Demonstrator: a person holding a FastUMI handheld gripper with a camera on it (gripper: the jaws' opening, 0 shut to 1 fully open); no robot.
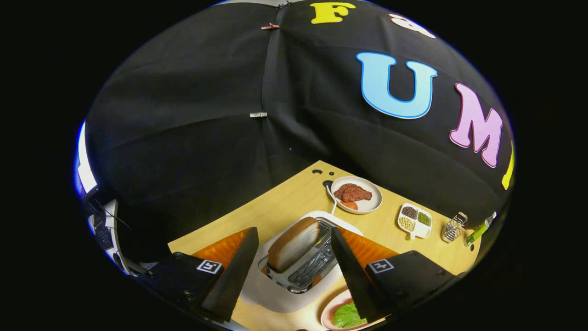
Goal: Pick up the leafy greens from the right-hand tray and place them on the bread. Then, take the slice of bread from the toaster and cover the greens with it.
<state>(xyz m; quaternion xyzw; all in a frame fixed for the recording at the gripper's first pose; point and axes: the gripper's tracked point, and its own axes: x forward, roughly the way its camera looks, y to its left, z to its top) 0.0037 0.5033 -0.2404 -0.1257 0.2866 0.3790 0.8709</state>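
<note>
Between the two wide-spread fingers (294, 271), a slice of bread (294, 243) is standing up out of a toaster (305, 269), leaning a little toward the far side, and nothing is being gripped yet. The toaster is sitting on a white mat (275, 289) on the desk (285, 202). Judging by how things lie, the step in hand is taking that slice: the fingers are hovering above and on either side of it, so it would pay to come down straight, close on the broad faces of the bread near its top crust, and lift upward along the slot so the slice is not dragging on the metal grille. Squeezing gently seems wise, since the bread looks soft. Just near of the toaster, partly hidden behind the right finger, a pink plate (328, 312) is holding the leafy greens (347, 316); whether bread is lying beneath them I cannot tell. Further off to the right are lying a white plate (374, 202) with a piece of meat (353, 193), a small divided dish (415, 221) of beans, a wire holder (454, 227) and a green bottle (478, 230). A white cord (331, 200) is running from the toaster toward the far plate. None of these is crowding the lift.
</note>
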